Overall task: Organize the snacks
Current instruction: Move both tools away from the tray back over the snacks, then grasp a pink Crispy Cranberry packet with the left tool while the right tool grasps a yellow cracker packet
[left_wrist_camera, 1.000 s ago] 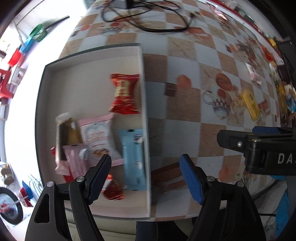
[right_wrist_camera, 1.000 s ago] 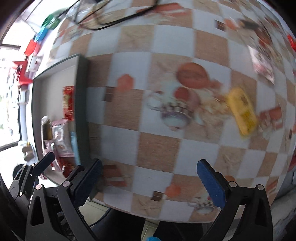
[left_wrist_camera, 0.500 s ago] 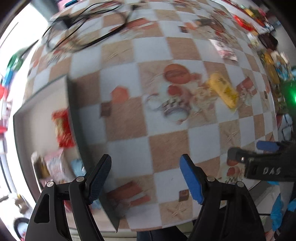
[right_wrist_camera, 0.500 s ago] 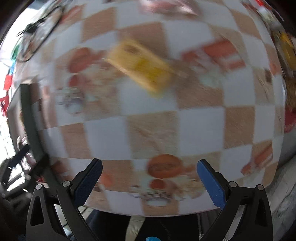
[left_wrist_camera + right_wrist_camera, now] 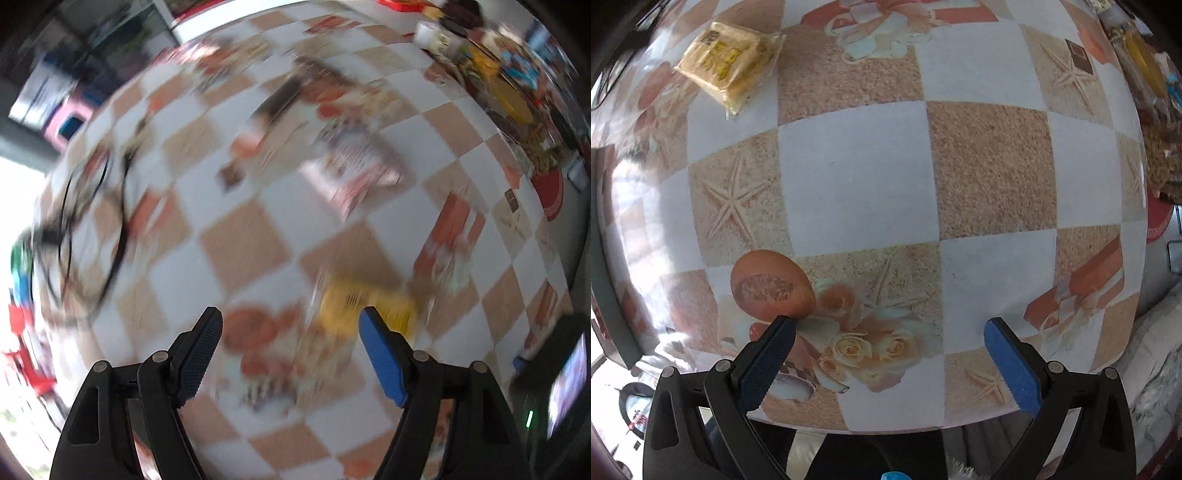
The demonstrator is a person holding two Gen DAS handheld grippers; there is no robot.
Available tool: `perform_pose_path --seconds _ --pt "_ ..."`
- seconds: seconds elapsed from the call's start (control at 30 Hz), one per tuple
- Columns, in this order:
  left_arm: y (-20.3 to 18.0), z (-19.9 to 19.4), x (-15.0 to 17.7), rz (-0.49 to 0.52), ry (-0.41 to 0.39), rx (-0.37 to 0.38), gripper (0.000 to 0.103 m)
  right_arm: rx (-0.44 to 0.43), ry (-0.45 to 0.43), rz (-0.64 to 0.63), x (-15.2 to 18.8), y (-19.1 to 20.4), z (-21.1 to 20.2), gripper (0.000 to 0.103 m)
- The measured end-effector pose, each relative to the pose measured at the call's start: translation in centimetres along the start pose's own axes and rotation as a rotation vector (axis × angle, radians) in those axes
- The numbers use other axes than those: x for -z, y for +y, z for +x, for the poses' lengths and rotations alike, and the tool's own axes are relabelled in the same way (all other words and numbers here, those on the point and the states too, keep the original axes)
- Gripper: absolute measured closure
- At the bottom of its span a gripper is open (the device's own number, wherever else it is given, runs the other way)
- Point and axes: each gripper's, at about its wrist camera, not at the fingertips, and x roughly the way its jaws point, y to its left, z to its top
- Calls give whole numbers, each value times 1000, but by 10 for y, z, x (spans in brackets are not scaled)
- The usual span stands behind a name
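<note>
Left gripper (image 5: 290,325) has swung off the tray, now out of its view, toward the yellow snack pack (image 5: 364,308); view heavily blurred. Jaws spread, nothing held. The pack lies on the checkered bench (image 5: 243,251), just beyond the right fingertip. A pink-white packet (image 5: 356,171) lies farther past the yellow pack.

Right gripper (image 5: 886,328) also released, empty, over bare bench (image 5: 860,192); the pack (image 5: 729,64) is well off to its upper left.

Judgement: left side is lining up the next pickup; grasp not yet begun.
</note>
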Motion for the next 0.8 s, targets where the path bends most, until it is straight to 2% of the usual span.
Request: perform_pose_path --seconds 0.1,0.23,0.33,0.47,0.57,0.63,0.67,0.7,0.8 --pt "-12 5 -29 84 -45 -30 23 -3 -14 -13 7 5 3 0" --pt "-19 24 -63 151 -59 -59 23 -1 -29 -14 17 12 2 0" --pt "-29 40 -80 180 -41 -55 23 -2 -40 -20 31 16 3 0" --pt "-36 58 -96 215 23 -26 23 0 -49 -37 33 7 -4 0" --pt "-35 62 -103 230 26 -21 22 4 -54 -55 41 9 -4 0" --pt "-31 61 -104 209 27 12 38 5 -59 -56 45 11 -3 0" --pt "-30 60 -105 194 30 31 58 6 -60 -55 47 12 -3 0" --pt "-24 62 -108 159 42 52 60 6 -59 -56 47 12 -3 0" --pt "-9 65 -103 97 40 40 61 6 -55 -55 49 12 -3 0"
